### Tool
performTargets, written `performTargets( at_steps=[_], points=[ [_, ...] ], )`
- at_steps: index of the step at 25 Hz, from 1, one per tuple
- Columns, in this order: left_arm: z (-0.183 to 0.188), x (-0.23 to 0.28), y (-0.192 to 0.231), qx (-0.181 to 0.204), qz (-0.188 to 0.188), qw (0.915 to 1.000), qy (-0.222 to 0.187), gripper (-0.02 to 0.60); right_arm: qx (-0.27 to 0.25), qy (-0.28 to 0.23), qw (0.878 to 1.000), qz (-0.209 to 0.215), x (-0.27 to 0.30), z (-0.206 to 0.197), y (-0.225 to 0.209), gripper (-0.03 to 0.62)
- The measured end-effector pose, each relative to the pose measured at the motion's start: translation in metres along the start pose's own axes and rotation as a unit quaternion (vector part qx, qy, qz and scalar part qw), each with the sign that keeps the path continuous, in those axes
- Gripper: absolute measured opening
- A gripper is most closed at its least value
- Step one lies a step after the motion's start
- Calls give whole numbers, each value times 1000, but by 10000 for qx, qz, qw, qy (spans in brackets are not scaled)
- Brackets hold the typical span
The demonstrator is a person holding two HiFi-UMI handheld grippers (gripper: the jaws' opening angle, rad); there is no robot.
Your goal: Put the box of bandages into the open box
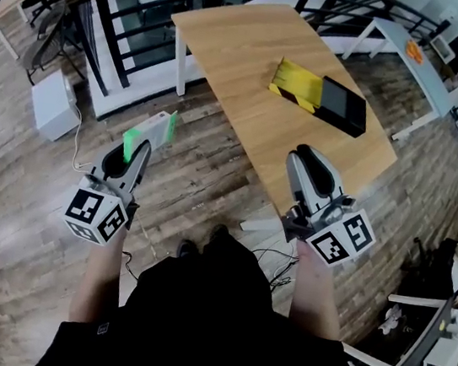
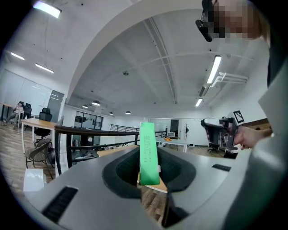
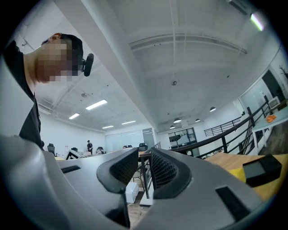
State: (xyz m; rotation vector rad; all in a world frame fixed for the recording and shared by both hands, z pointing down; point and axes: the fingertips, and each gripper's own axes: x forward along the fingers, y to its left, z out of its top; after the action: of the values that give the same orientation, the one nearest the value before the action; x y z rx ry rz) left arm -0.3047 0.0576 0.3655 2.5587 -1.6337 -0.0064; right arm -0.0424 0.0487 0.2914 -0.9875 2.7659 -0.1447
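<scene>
Your left gripper (image 1: 133,153) clamps the bandage box (image 2: 148,150) upright, ready for the open box (image 1: 320,95). The right gripper (image 3: 145,168) jaws stand narrowly apart, empty.

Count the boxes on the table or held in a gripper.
2. The green box of bandages is clamped in the left hand-held gripper, over the floor beside the table. The open yellow-and-black box lies on the wooden table. None seems hidden.

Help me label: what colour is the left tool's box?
The box is bright green; clearest in left gripper view.
</scene>
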Motion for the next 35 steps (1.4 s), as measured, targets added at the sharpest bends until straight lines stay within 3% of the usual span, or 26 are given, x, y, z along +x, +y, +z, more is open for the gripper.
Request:
performTargets(
  at_steps=[8,15,25,35],
  points=[
    [-5,35,23,-12,155,9998,92,89,179,-8,9997,144,36,-11,-40,86],
    [-10,102,42,-46,198,9993,311,89,250,-43,9997,57,70,-17,-111,77],
    [2,222,44,38,-81,9987,501,89,432,-38,9989,-161,99,-13,-221,76],
    [14,310,12,195,-483,9970,575,89,540,-250,9975,-379,86,0,-291,72]
  ],
)
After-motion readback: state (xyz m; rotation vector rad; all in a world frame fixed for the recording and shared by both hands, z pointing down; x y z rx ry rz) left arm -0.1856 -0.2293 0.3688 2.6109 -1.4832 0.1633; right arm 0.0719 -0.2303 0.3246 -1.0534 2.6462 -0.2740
